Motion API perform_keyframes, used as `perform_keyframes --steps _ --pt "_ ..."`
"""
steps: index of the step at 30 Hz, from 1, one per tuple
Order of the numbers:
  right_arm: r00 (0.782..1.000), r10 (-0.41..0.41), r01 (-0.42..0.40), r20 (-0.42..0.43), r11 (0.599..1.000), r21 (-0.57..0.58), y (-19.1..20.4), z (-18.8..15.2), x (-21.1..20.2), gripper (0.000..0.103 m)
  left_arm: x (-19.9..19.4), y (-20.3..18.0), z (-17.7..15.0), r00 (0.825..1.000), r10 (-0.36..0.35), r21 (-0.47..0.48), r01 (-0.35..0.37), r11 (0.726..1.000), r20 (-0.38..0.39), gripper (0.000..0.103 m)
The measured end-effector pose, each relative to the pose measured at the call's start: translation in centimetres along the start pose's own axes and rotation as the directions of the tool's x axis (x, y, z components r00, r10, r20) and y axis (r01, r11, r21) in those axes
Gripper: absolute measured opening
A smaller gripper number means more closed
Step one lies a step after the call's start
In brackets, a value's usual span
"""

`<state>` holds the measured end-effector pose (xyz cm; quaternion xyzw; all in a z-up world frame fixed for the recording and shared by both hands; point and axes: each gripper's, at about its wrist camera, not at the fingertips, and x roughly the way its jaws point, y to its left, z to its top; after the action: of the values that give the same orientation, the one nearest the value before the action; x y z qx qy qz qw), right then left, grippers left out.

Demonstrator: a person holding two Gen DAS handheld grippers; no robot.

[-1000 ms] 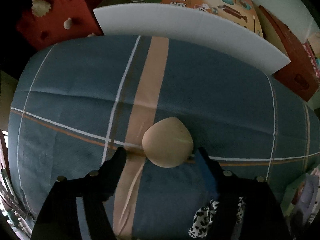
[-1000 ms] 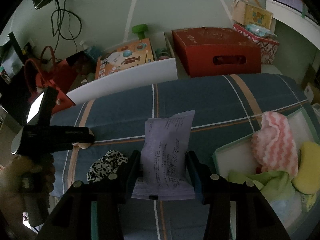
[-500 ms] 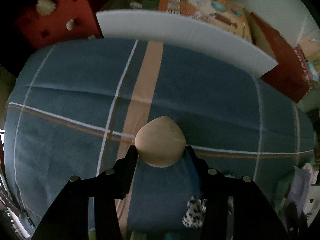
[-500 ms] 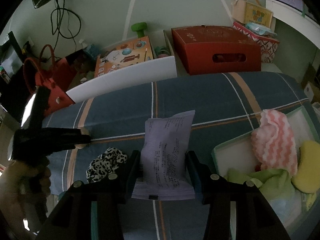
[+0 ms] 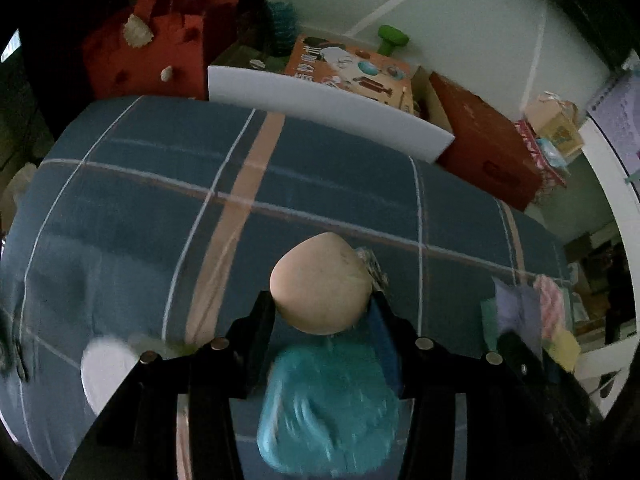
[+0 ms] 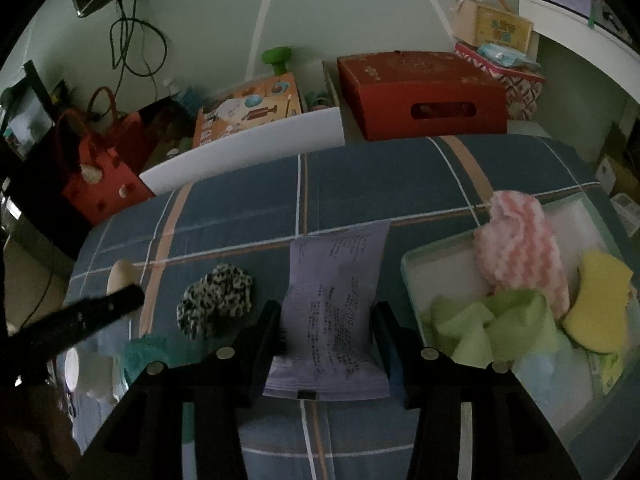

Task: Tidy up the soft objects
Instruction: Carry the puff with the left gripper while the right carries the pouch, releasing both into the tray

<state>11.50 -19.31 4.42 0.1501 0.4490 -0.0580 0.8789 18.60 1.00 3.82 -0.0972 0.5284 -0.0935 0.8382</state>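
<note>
My left gripper (image 5: 320, 304) is shut on a beige teardrop sponge (image 5: 322, 282) and holds it above the blue plaid bed cover (image 5: 160, 200). The sponge also shows in the right wrist view (image 6: 120, 275). My right gripper (image 6: 326, 316) is shut on a pale purple tissue pack (image 6: 334, 308) above the cover. To its right stands a white bin (image 6: 440, 264) holding a pink-and-white cloth (image 6: 520, 240), a yellow sponge (image 6: 600, 300) and green pieces (image 6: 492, 328). A black-and-white scrunchie (image 6: 216, 300) lies on the cover to the left of the pack.
A teal soft object (image 5: 328, 412) lies under my left gripper, and a white round object (image 5: 104, 372) lies at the lower left. Behind the bed are a white foam board (image 6: 248, 148), a red box (image 6: 420, 92), a red bag (image 6: 100, 160) and an orange toy box (image 6: 248, 108).
My left gripper has lifted the beige sponge and swung to the right, so the teal object now shows beneath it. My right gripper has kept hold of the tissue pack and barely moved.
</note>
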Motion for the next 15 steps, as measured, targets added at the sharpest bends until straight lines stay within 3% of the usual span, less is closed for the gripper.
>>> perform_keyframes --steps 5,8,15 --pt "1.000 -0.009 0.009 0.019 1.000 -0.005 -0.4 -0.6 -1.3 0.050 -1.3 -1.1 -2.3 1.000 -0.010 0.029 0.009 1.000 0.030 0.049" --pt "1.000 -0.014 0.015 0.027 1.000 -0.015 -0.8 -1.1 -2.2 0.050 -2.2 -1.5 -3.4 0.997 -0.065 0.046 0.062 0.997 0.050 0.050" --pt "0.999 -0.033 0.034 0.042 0.999 -0.013 -2.1 -2.0 -3.5 0.050 -4.0 -1.9 -3.9 0.992 -0.078 0.065 0.072 0.995 0.099 0.049"
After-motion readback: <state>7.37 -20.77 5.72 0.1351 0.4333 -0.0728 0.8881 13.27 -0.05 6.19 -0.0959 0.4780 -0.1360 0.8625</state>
